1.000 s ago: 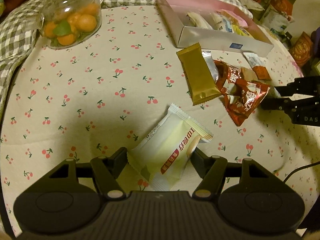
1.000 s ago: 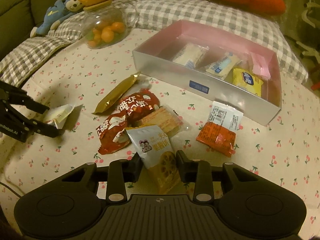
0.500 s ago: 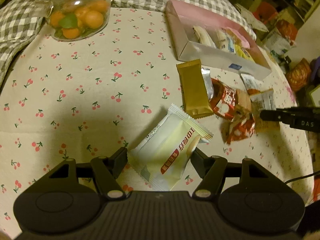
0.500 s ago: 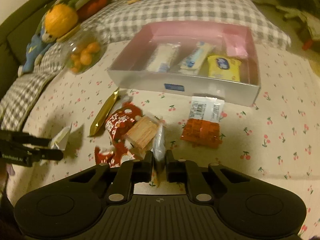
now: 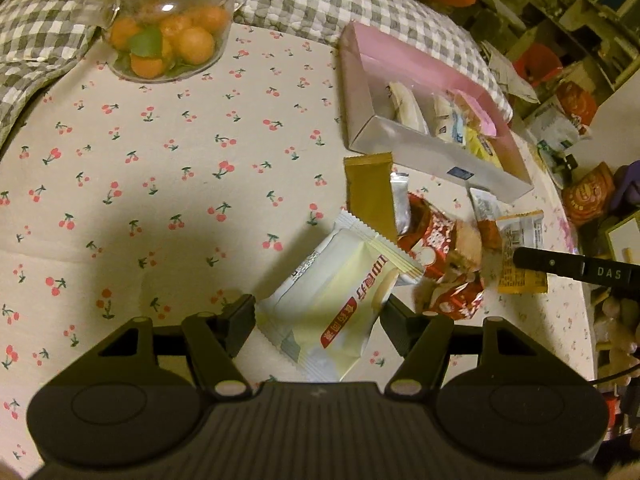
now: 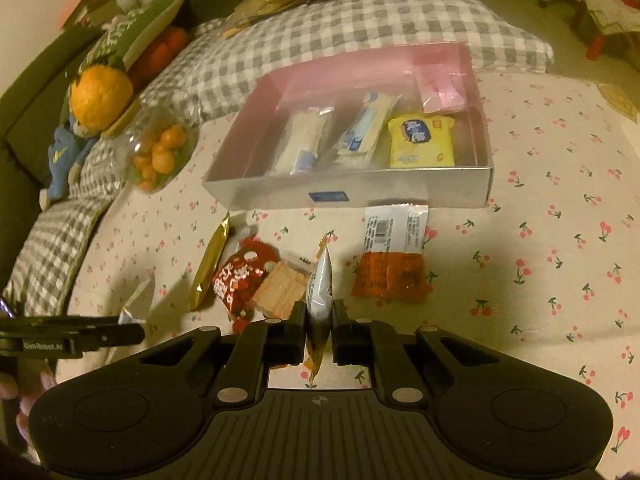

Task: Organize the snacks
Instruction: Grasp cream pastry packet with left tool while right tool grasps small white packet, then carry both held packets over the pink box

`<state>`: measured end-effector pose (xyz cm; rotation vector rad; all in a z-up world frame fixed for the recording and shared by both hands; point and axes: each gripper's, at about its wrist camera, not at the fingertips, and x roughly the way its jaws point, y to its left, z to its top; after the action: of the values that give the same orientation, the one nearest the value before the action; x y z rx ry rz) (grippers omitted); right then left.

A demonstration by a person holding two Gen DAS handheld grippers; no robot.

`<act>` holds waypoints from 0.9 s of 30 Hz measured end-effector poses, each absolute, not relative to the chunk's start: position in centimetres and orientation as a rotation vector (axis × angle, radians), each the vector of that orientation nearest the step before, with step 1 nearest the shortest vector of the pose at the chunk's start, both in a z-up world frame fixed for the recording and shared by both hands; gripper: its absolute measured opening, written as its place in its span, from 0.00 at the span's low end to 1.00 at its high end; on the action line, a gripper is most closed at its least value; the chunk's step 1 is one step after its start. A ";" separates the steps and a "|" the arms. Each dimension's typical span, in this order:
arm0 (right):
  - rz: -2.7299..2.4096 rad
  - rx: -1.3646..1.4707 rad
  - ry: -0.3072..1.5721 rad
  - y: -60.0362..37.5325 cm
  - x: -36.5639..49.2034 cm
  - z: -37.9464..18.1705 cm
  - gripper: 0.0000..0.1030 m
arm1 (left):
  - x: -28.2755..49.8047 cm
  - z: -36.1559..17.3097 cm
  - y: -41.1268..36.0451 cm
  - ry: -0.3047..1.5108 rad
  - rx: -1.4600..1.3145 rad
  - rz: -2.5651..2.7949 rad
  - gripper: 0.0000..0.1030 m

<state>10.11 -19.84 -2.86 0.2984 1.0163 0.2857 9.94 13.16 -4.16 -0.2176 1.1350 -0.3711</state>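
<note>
We are mid-transfer: both tongs carry a snack toward the box (image 6: 360,196). The right tongs (image 6: 319,332) are narrow, clamped on a pouch (image 6: 320,292) held edge-on. The left tongs (image 5: 318,316) are wide, gripping a cream packet (image 5: 336,296). The box lies ahead of the right tongs, and ahead and right of the left. Next, we judge, each snack needs carrying over the near wall and releasing inside.

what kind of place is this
Probably a home living room: a cherry-print tablecloth with a checked cushion behind it, plush toys on a sofa, and a fruit jar.
</note>
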 end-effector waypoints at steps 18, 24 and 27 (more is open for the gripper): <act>0.242 0.435 0.999 -22.0 11.0 -1.7 0.10 | 11.1 -2.5 10.2 1.086 -0.293 -0.399 0.62; 0.195 0.489 0.963 -23.7 11.6 -0.5 0.10 | 12.5 -1.2 9.0 1.063 -0.279 -0.399 0.62; 0.175 0.522 0.943 -24.7 12.2 0.0 0.10 | 13.5 -0.4 8.1 1.048 -0.267 -0.402 0.62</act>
<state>12.20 -24.74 0.03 0.5218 0.9428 0.1750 13.48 8.10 -0.40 -0.2672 1.0482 -0.4019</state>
